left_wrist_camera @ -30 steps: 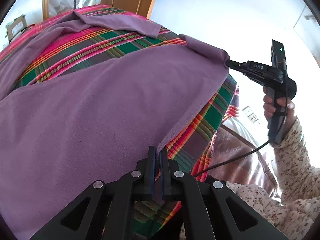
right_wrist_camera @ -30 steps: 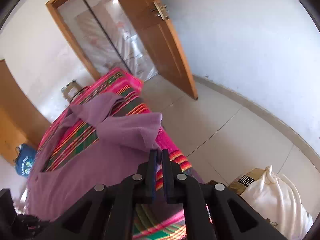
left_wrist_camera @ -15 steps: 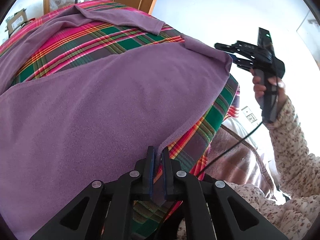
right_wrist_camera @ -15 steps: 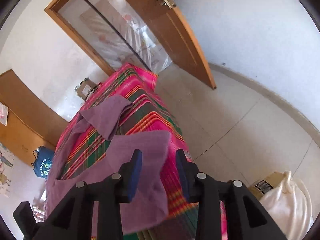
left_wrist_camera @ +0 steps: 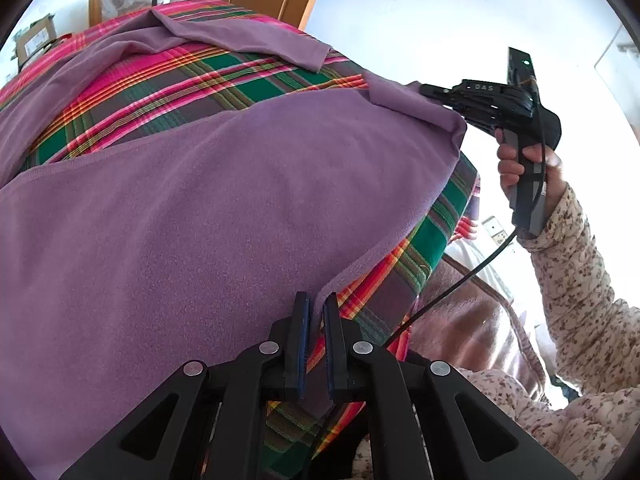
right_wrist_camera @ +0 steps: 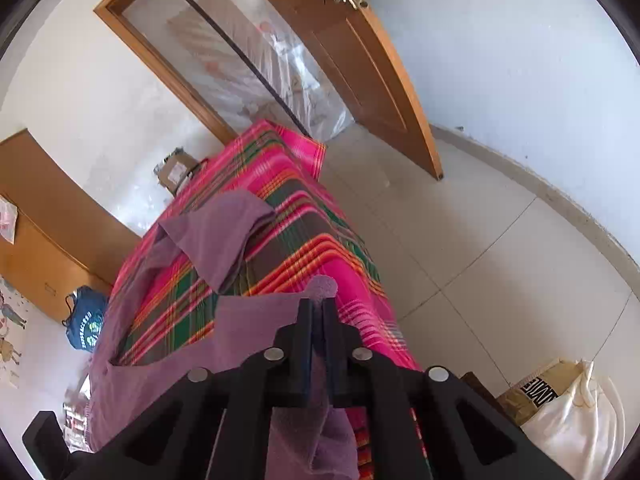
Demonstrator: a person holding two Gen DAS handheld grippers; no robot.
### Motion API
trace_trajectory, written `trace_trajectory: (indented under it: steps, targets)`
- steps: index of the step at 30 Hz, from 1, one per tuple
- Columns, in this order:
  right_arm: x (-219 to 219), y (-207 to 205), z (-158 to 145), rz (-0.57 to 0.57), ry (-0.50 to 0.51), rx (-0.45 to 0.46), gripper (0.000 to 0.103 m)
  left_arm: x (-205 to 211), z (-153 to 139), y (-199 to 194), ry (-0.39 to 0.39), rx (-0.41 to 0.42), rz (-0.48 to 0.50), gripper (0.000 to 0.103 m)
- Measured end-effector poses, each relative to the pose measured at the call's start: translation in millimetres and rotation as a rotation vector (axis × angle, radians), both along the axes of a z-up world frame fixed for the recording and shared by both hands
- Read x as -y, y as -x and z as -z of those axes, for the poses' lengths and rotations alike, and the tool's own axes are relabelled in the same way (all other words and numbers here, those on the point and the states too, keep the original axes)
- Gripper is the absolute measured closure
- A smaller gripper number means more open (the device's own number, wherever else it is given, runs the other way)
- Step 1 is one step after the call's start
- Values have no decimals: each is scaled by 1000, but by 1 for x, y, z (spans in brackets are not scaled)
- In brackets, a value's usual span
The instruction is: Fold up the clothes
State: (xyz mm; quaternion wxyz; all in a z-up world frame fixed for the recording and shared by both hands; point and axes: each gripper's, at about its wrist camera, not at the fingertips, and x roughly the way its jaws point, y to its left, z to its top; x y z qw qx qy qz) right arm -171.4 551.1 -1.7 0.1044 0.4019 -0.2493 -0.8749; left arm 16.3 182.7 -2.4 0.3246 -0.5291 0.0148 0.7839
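Purple fleece garment, soft and matte, spread over plaid cloth on the bench, sleeve folded near far end. Left gripper fingers pinched on near hem at bench's near edge; right gripper fingers clamped on corner at the side edge. Bare tiled floor beyond that edge

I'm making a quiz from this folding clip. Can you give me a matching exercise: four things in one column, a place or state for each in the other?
Things:
1. purple garment
2. plaid cloth
3. wooden door
4. white sack

Places or states:
a. on the floor beside a cardboard box
b. standing open
c. pinched at its edge by both tongs
d. spread under the garment

Pairs: 1-c, 2-d, 3-b, 4-a
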Motion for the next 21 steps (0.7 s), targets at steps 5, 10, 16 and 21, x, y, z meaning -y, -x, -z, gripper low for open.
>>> trace_trajectory:
  steps: [5, 10, 16, 21]
  targets:
    - [-24, -19, -15, 132, -40, -58, 100, 0, 0, 0, 5, -4, -7, 96]
    - [-50, -37, -22, 261, -93, -84, 100, -1, -1, -3, 12, -16, 0, 96]
    - [-64, -47, -15, 339, -143, -68, 100, -2, -2, -8, 9, -29, 17, 96]
    - [-64, -51, -5, 359, -156, -46, 100, -3, -3, -12, 8, -28, 36, 96]
